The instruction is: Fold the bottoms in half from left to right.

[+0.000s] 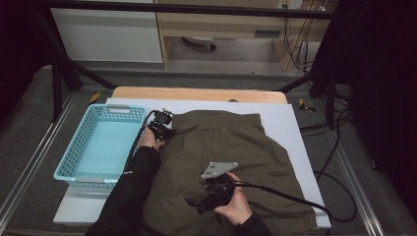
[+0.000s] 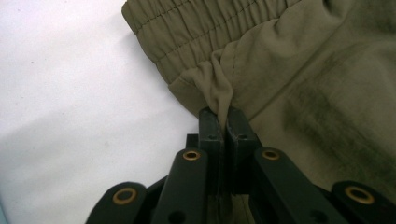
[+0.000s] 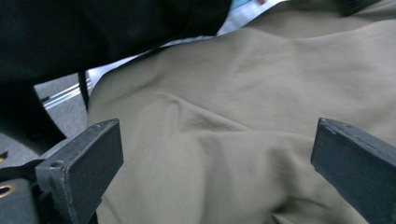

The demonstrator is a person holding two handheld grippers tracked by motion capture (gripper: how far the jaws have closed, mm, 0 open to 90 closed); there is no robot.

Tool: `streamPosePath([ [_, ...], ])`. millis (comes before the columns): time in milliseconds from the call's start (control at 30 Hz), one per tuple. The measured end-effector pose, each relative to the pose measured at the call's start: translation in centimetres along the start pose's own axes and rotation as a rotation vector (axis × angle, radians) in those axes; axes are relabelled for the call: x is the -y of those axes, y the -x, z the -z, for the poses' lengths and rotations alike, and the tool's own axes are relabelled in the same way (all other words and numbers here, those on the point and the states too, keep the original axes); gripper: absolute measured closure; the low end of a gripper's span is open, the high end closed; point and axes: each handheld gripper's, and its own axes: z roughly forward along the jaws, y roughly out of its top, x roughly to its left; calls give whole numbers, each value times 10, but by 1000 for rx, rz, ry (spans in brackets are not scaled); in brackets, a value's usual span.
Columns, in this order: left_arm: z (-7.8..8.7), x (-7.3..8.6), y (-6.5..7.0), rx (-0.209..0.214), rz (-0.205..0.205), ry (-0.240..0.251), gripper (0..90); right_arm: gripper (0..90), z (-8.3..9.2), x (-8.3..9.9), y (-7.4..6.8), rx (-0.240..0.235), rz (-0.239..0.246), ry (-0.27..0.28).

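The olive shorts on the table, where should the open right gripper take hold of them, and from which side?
The near left hem of the shorts, I'd say, coming in from the person's side. The left gripper is already shut on the waistband's left corner, and the right gripper hovers open over flat cloth, which gives no edge to pinch; the hem does.

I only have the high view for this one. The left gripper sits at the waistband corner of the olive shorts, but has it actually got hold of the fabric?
Observer: Yes. In the left gripper view the left gripper has its jaws shut on a pinch of the olive shorts just below the elastic waistband.
Operator: And the right gripper, near the bottom edge?
Observer: The right gripper has its jaws wide apart, with the fabric below them and nothing clamped.
Operator: Anything in the basket?
Observer: The blue basket looks empty.
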Motion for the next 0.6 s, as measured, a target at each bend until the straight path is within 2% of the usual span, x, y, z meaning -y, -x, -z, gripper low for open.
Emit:
streamPosePath([
  [333, 0, -1, 1, -3, -15, -8, 858, 48, -45, -7, -25, -56, 45, -67],
  [600, 0, -1, 1, -4, -19, -6, 858, 94, -70, -9, -39, -93, 60, -91],
])
